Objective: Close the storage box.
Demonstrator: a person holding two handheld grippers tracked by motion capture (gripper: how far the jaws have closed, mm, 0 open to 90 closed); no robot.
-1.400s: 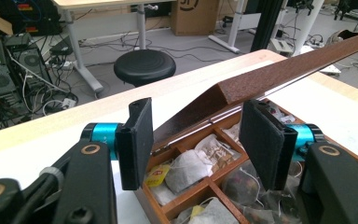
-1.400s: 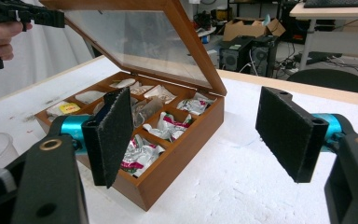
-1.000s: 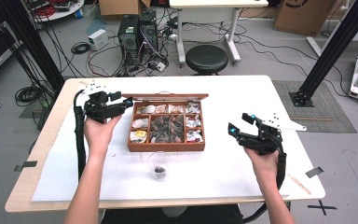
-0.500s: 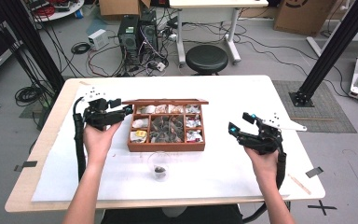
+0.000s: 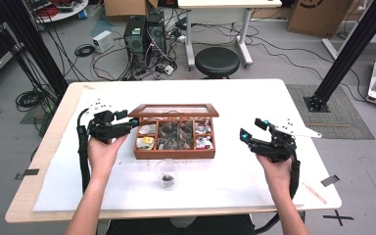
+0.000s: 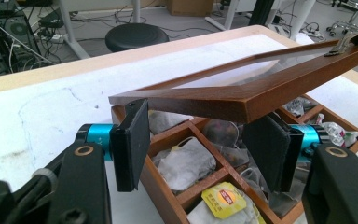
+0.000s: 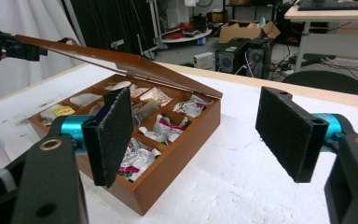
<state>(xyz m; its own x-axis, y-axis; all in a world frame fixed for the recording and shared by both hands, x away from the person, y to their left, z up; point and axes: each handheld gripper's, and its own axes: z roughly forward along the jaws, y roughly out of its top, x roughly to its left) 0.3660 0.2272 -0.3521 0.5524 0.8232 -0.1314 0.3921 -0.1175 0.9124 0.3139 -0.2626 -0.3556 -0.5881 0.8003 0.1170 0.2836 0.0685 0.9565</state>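
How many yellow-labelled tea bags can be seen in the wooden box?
1: the yellow-labelled tea bag lies in the wooden tea box's left-end compartment, nearest the person. The partly open lid may hide others.

High view overhead, tongs views close, sharing wooden box (image 5: 175, 147)

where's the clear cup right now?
In the high view the clear cup stands on the white table cover, just in front of the wooden tea box on the person's side, between the two forearms and nearer the left gripper.
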